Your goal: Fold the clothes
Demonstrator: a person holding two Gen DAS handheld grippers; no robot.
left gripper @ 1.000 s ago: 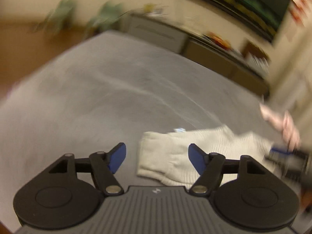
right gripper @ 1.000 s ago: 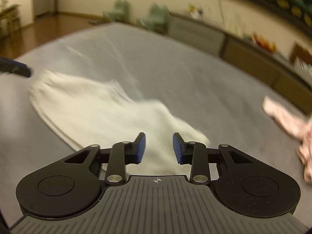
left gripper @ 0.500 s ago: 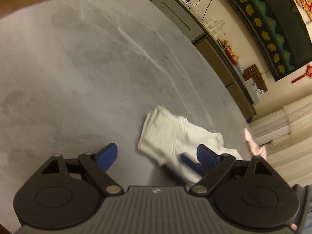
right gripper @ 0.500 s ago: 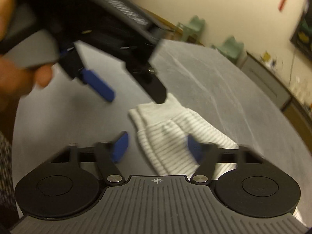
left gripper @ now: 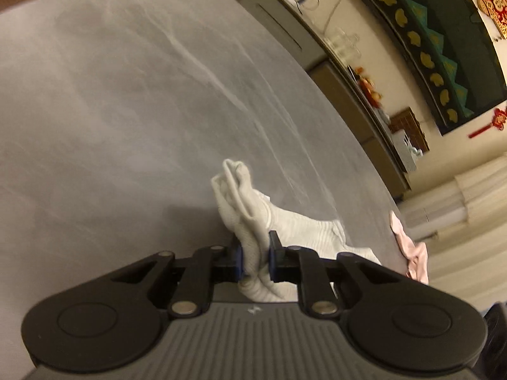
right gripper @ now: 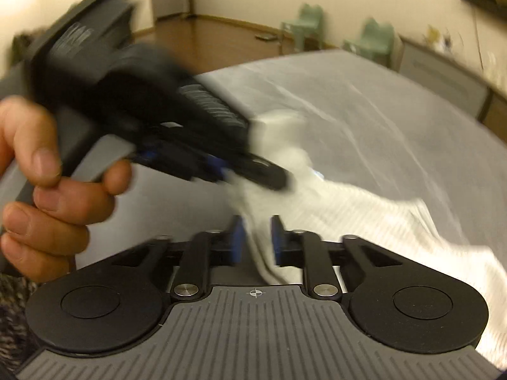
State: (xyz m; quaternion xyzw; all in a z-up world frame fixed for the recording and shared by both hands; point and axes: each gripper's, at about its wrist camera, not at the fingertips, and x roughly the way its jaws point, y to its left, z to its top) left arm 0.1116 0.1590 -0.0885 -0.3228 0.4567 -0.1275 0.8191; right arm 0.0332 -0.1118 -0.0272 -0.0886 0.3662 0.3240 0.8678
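Item: white ribbed garment [left gripper: 304, 234], small, lying on the grey bed [left gripper: 126, 110], near edge, right of centre in the left wrist view. One end is bunched and lifted off the bed; the rest trails flat toward the right.

Left tool [left gripper: 255, 261]: jaws have just been closing and now pinch a gathered fold of the garment, cloth pressed between the blue pads. In the right wrist view the same tool appears blurred, held in a hand [right gripper: 47, 196], with the cloth rising at its tip.

Right tool [right gripper: 256, 243]: jaws narrow, and they have just been opening a little. A strip of the garment's near edge runs between the pads. The left pad seems to stand just clear of the cloth, so the tool reads as parted around the edge and not clamped on it; blur leaves some doubt.

Other stock: pink garment [left gripper: 410, 253], crumpled, at the right edge of the bed, well apart from the white one. Low cabinets [left gripper: 348, 72] along the far wall; two green chairs [right gripper: 374, 39] beyond the bed.

Step in hand, by judgement: taking hold of one end of the white garment with both tools, ahead of the first fold.

Next move calls for: the right tool to press shut on its edge, then both tools to lift together and carry that end over the flat part, keeping the cloth taut between them so that it does not bunch.
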